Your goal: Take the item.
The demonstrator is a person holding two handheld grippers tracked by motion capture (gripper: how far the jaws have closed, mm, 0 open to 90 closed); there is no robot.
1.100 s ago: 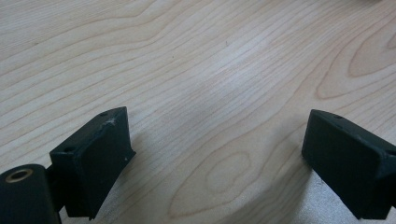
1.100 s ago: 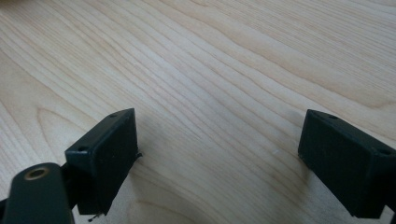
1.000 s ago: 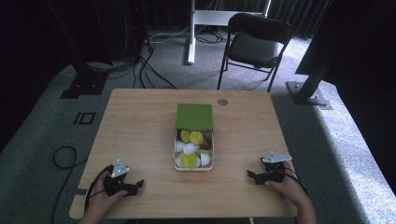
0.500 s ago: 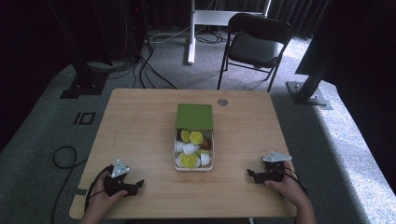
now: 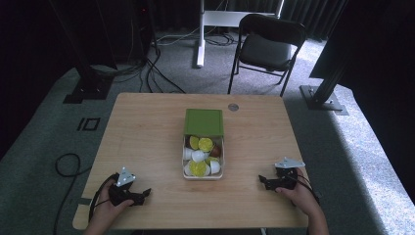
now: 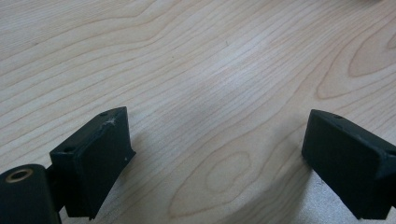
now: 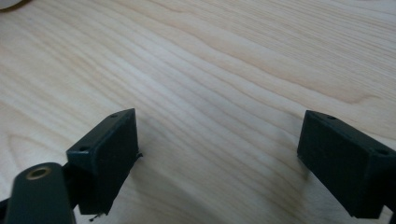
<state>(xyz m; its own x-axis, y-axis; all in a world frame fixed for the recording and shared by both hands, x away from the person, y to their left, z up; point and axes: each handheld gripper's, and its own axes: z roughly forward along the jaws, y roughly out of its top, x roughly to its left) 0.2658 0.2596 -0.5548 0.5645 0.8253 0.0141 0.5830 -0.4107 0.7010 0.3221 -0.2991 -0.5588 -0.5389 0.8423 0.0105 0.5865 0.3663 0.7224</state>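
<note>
The left tongs lie low on the surface, close to its near edge, with the person's left hand wrapped round them. In the left gripper view the two black jaws stand wide apart with nothing between them but bare wood grain. The right tongs sit likewise at the near right, held by the right hand, jaws spread and empty over bare wood. Each pair points inward toward the other, which looks like a resting stance: both parked at the edges, where neither blocks the middle.

Between the two tongs and a little beyond them is a box, well apart from both. It holds a jumble of small white and yellow-green pieces and one dark one; what they are is too small to tell. Its green lid lies flat just past it, touching or nearly touching the far rim, so the contents are open to reach from the near side.

Farther off, past the far edge, a chair stands on the floor.
</note>
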